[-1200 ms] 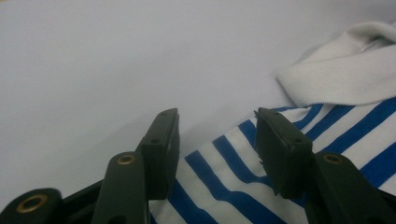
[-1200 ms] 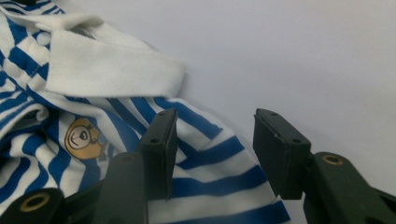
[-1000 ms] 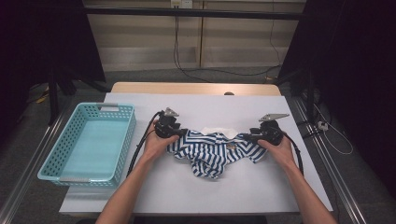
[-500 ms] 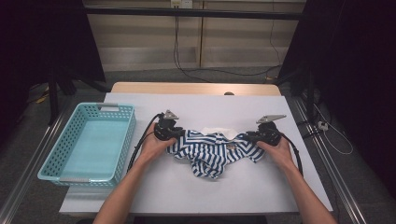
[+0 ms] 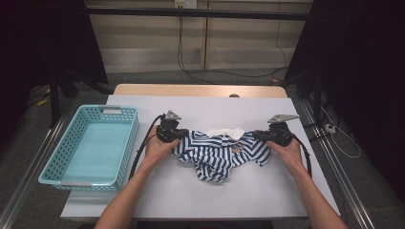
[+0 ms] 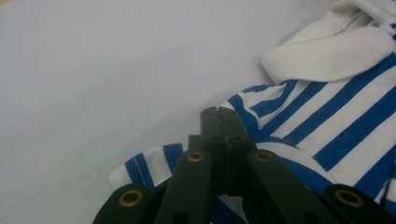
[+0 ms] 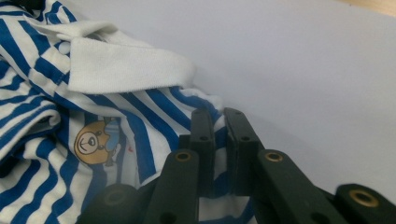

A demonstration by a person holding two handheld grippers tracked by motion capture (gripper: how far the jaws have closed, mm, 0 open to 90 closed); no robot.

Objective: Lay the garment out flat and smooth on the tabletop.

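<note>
A blue-and-white striped shirt [image 5: 219,151] lies crumpled on the white table [image 5: 248,195], right of a turquoise basket [image 5: 90,148]. The left gripper [image 5: 177,135] has its fingers clamped on the shirt's left shoulder; the right gripper [image 5: 258,135] has just been closing its fingers on the right shoulder fabric.

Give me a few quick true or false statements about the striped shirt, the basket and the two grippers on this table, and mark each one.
1. The blue-and-white striped polo shirt with a white collar lies inside the basket. False: it lies on the white table.
2. The turquoise perforated plastic basket holds nothing. True.
3. The left hand-held gripper has its jaws closed on the shirt's edge. True.
4. The right hand-held gripper hangs wide open above the basket. False: it is pinching the shirt's striped fabric.
</note>
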